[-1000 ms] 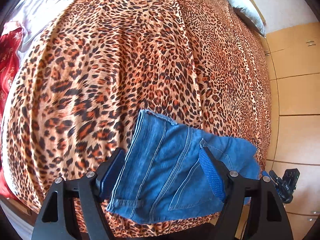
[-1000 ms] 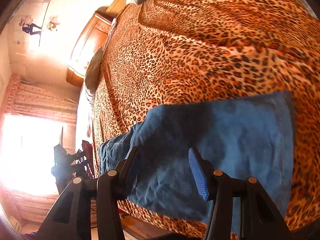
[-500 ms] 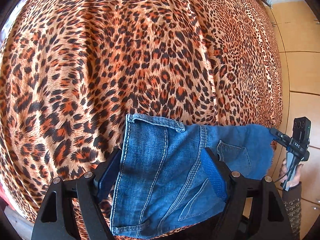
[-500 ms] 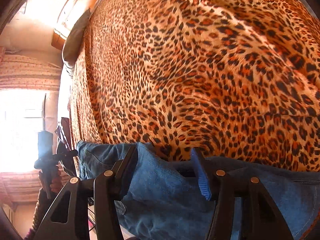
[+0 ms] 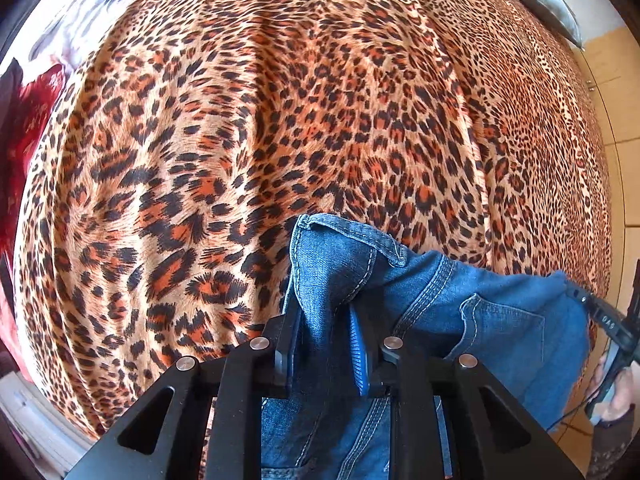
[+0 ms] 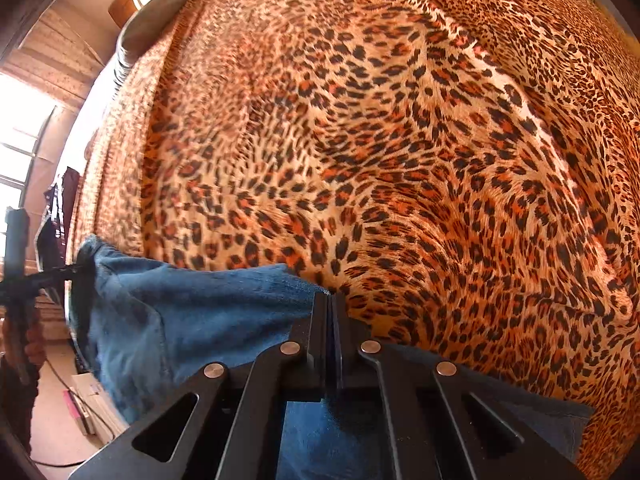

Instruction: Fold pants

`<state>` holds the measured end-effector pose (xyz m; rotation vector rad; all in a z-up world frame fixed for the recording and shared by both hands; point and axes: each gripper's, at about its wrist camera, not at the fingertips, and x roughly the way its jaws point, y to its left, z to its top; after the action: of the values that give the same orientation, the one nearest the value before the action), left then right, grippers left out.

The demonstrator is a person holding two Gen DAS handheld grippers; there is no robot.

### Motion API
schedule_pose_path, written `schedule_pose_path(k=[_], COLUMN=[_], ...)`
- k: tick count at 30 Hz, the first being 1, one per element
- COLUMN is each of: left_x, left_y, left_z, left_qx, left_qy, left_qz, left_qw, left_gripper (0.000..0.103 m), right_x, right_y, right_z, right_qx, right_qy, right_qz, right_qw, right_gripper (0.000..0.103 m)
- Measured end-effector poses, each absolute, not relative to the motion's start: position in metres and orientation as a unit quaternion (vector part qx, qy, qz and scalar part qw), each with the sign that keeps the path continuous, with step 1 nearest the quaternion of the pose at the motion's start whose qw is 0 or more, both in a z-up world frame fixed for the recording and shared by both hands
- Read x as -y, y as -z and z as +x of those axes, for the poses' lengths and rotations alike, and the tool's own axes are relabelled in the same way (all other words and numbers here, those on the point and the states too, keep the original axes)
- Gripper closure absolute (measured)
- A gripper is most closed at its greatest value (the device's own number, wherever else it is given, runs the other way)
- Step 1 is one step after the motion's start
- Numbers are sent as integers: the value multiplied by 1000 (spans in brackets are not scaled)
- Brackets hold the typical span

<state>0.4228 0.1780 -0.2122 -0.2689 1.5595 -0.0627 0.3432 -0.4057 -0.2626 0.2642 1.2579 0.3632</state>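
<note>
The blue denim pants (image 5: pixel 460 312) lie at the near edge of a leopard-print bed. My left gripper (image 5: pixel 324 328) is shut on a bunched fold of the pants near the waistband corner. My right gripper (image 6: pixel 331 312) is shut on the top edge of the pants (image 6: pixel 200 312), jaws pressed together on thin cloth. Each gripper shows in the other's view: the right one at the far right (image 5: pixel 612 324), the left one at the far left (image 6: pixel 24 276), both at the cloth's ends.
The leopard-print bedspread (image 5: pixel 320 100) covers the whole bed ahead. A red cloth (image 5: pixel 28 120) lies at the left edge. Wooden cabinets (image 5: pixel 616 92) stand to the right. A grey pillow (image 6: pixel 160 12) lies at the far end. Floor clutter (image 6: pixel 80 404) shows low left.
Both grippers were open above the pants. Now both have closed on the denim, the left on a bunched fold, the right on the top edge.
</note>
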Motion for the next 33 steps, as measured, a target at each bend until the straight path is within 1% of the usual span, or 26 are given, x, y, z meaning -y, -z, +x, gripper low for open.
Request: schedule_pose_path(k=[1, 2, 3, 5, 6, 7, 9, 10, 11, 12, 14, 18, 21, 25, 27, 28, 30, 33], left_x=[-180, -181, -184, -193, -198, -203, -201, -195, -190, -182, -163, -87, -16, 94, 146, 170, 217, 278], left_y=[211, 207, 201, 182, 171, 157, 135, 125, 116, 107, 90, 89, 102, 117, 125, 130, 138, 159], left_z=[421, 419, 416, 408, 407, 402, 399, 396, 393, 388, 379, 374, 379, 376, 375, 374, 374, 376], left_qx=[-701, -700, -698, -689, -682, -673, -654, -649, -643, -637, -633, -649, -675, -699, -705, -708, -718, -735], left_qy=[27, 31, 36, 41, 42, 38, 42, 54, 65, 78, 116, 197, 255, 322, 348, 355, 367, 368], left_qz=[-123, -118, -113, -118, -123, -119, -98, -91, -87, -86, -85, -71, -59, -4, 27, 40, 57, 83], left_qw=[702, 704, 706, 714, 720, 729, 749, 754, 758, 762, 761, 731, 690, 639, 618, 609, 589, 564], left_gripper=[80, 77, 74, 58, 57, 58, 54, 49, 43, 39, 31, 29, 29, 28, 27, 27, 25, 23], right_x=[403, 404, 409, 432, 450, 470, 510, 530, 545, 561, 591, 624, 636, 635, 631, 629, 627, 621], right_y=[268, 267, 262, 247, 237, 229, 215, 211, 207, 208, 220, 264, 297, 329, 343, 349, 360, 377], right_z=[345, 344, 342, 334, 329, 321, 297, 282, 269, 253, 217, 154, 110, 64, 49, 43, 34, 29], right_qx=[-588, -584, -575, -552, -537, -521, -496, -487, -485, -486, -492, -506, -492, -484, -487, -484, -467, -434], right_qy=[-160, -155, -152, -152, -151, -151, -143, -132, -117, -104, -75, -31, -23, -25, -32, -38, -48, -75], right_qz=[119, 123, 133, 180, 213, 246, 303, 321, 329, 337, 359, 410, 476, 528, 540, 548, 569, 624], right_qw=[784, 787, 793, 800, 802, 803, 801, 802, 802, 799, 790, 758, 729, 697, 686, 682, 675, 645], right_gripper=[100, 99, 95, 93, 92, 90, 74, 71, 65, 60, 59, 59, 59, 59, 54, 54, 53, 47])
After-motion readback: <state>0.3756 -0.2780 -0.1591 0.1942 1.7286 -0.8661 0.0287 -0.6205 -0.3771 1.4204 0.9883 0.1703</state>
